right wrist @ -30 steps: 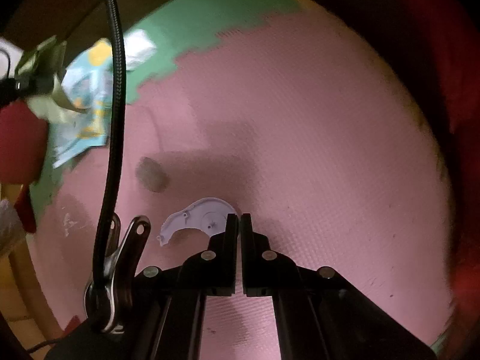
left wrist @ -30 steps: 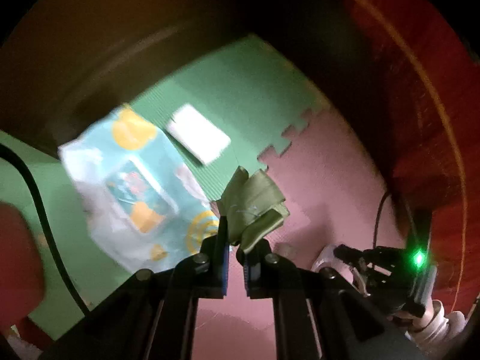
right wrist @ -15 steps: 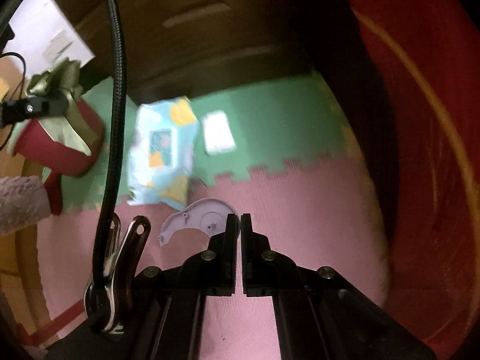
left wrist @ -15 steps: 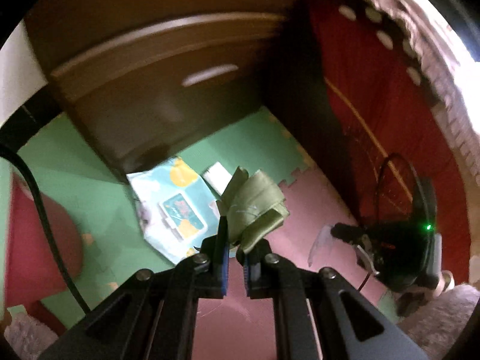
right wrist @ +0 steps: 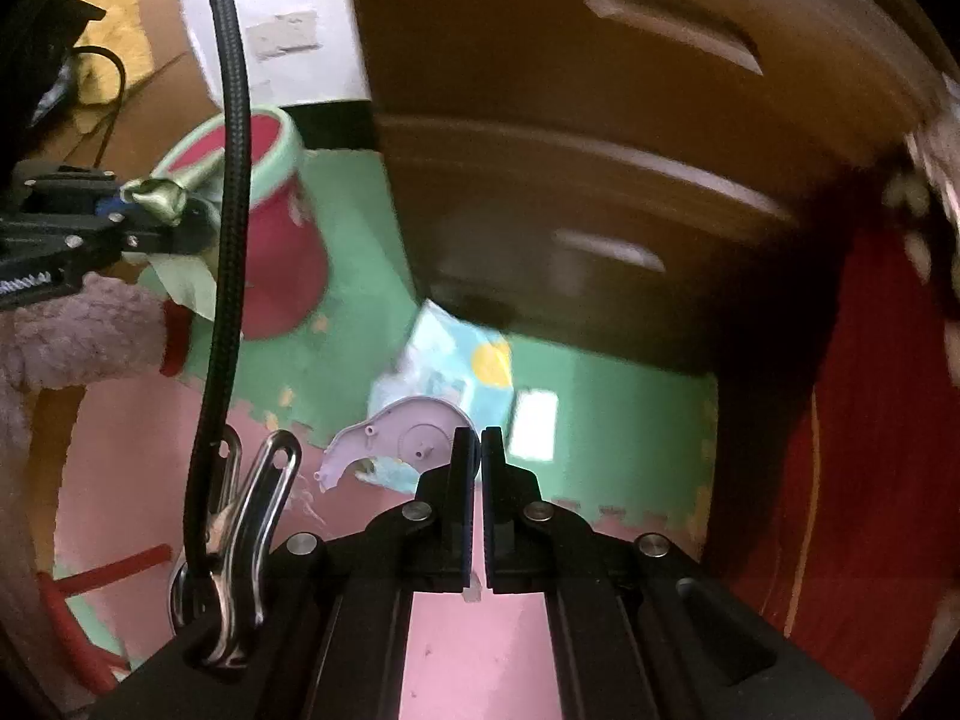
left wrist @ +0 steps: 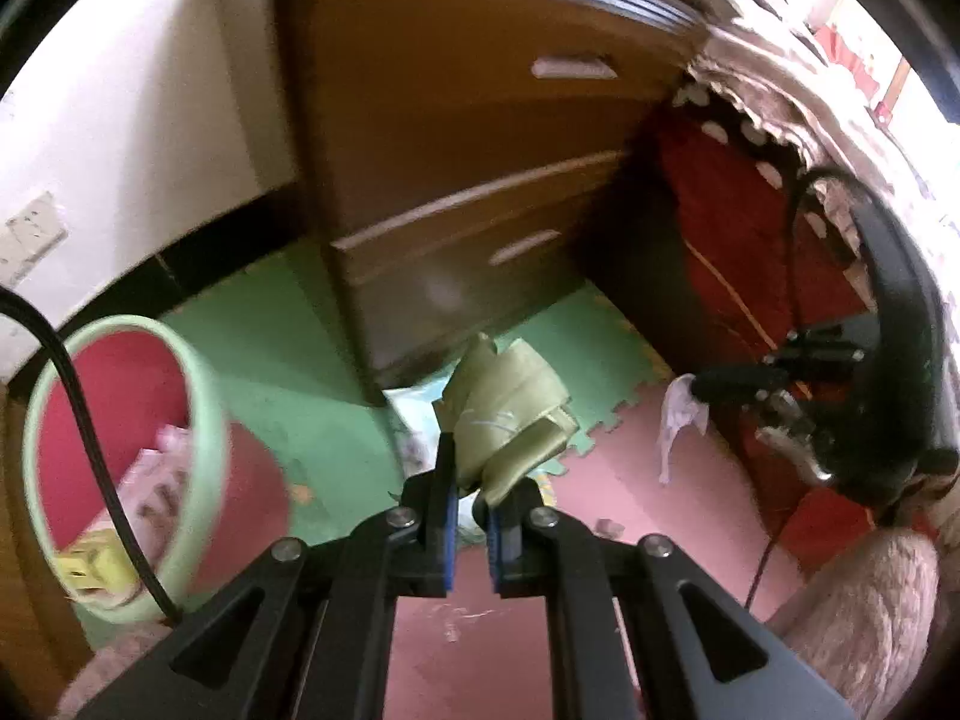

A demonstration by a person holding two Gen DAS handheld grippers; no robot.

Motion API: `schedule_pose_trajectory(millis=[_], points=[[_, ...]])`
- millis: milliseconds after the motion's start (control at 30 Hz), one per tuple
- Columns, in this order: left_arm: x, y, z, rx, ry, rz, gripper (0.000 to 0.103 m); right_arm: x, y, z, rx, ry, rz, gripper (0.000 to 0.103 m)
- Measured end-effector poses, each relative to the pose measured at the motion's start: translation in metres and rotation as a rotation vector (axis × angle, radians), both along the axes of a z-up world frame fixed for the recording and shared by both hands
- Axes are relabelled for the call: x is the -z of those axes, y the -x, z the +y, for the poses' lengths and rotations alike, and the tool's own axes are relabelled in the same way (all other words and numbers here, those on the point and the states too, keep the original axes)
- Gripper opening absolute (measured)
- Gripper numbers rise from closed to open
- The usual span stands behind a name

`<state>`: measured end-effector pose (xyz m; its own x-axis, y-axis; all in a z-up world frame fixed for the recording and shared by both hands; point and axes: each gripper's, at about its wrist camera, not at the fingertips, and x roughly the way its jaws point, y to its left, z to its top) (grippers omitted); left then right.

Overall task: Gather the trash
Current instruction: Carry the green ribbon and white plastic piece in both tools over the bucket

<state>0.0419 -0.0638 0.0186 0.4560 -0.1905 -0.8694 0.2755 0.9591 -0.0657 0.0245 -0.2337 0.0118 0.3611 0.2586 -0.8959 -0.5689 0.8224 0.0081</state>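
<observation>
My left gripper (left wrist: 471,468) is shut on a crumpled olive-green wrapper (left wrist: 507,405) and hangs high above the floor mats. To its left stands a red bin with a pale green rim (left wrist: 210,414), with paper scraps and a yellow item inside. My right gripper (right wrist: 476,450) is shut on a thin lilac plastic piece (right wrist: 399,435), a curved shell with a round hub. From the right wrist view the left gripper (right wrist: 141,207) shows at the left edge, in front of the bin (right wrist: 288,228). A light blue wipes pack (right wrist: 450,360) and a white card (right wrist: 534,423) lie on the green mat.
A brown wooden drawer unit (left wrist: 480,180) stands behind the mats. Red bedding (left wrist: 750,252) hangs at the right. Green (left wrist: 288,360) and pink (left wrist: 630,462) foam mats cover the floor. A fuzzy sleeve (right wrist: 78,330) shows at the left. A wall socket (left wrist: 30,234) sits low on the white wall.
Both grippers rose well above the floor, each keeping its item. The bin, the drawer unit and the wall came into view; the wipes pack and white card shrank below.
</observation>
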Motion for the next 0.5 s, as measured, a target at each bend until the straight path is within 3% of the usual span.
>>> schedule_pose_trajectory(millis=[167,367,500], points=[[-0.014,0.002,0.037,-0.033,-0.028,-0.022,0.007,-0.025,0.003,0.049,-0.061,-0.027,-0.025,0.003],[-0.018,-0.001,0.092,-0.12,-0.074,-0.033,0.007,-0.033,0.005,0.108,-0.084,-0.109,-0.023,0.003],[-0.013,-0.016,0.132,-0.225,-0.019,0.0,0.007,-0.029,0.006,0.143,-0.09,-0.136,-0.016,0.003]])
